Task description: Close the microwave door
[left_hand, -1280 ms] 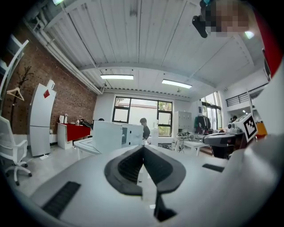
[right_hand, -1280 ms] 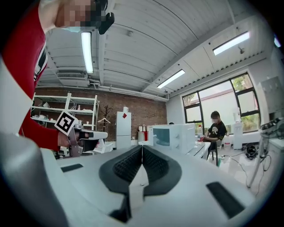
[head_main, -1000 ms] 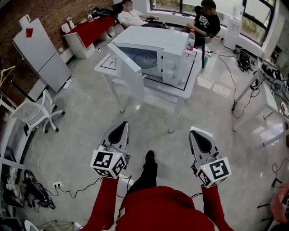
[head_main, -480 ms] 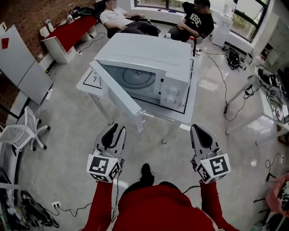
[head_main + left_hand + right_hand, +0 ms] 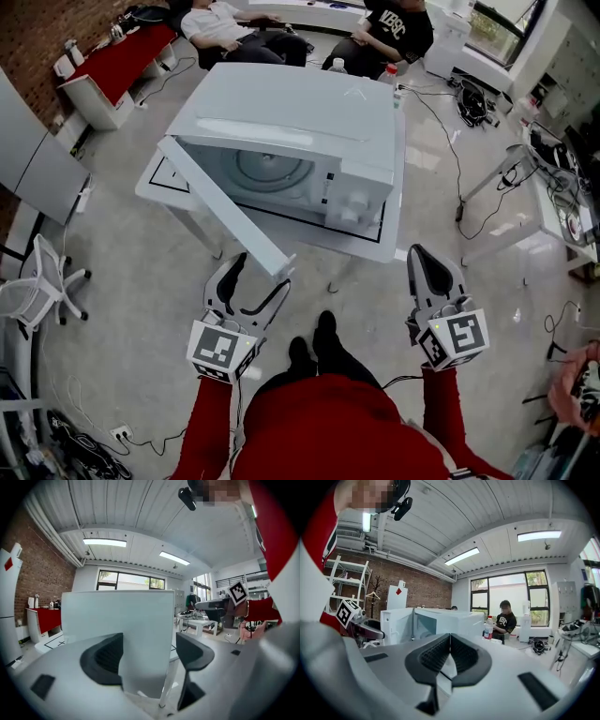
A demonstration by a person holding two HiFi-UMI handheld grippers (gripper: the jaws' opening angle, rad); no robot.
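Down at the left, left gripper [image 5: 261,274] is spreading its jaws, nothing pinched, right by the free edge of the microwave door [image 5: 225,211], which hangs wide open off the microwave [image 5: 291,122]. Best bet: push flat near that edge, steadily, until it latches. Right gripper [image 5: 427,262] is clenched, empty.

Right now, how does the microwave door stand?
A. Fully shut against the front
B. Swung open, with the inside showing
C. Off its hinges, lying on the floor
B: the door stands swung out from the front of the microwave, and the round plate inside is in plain view.
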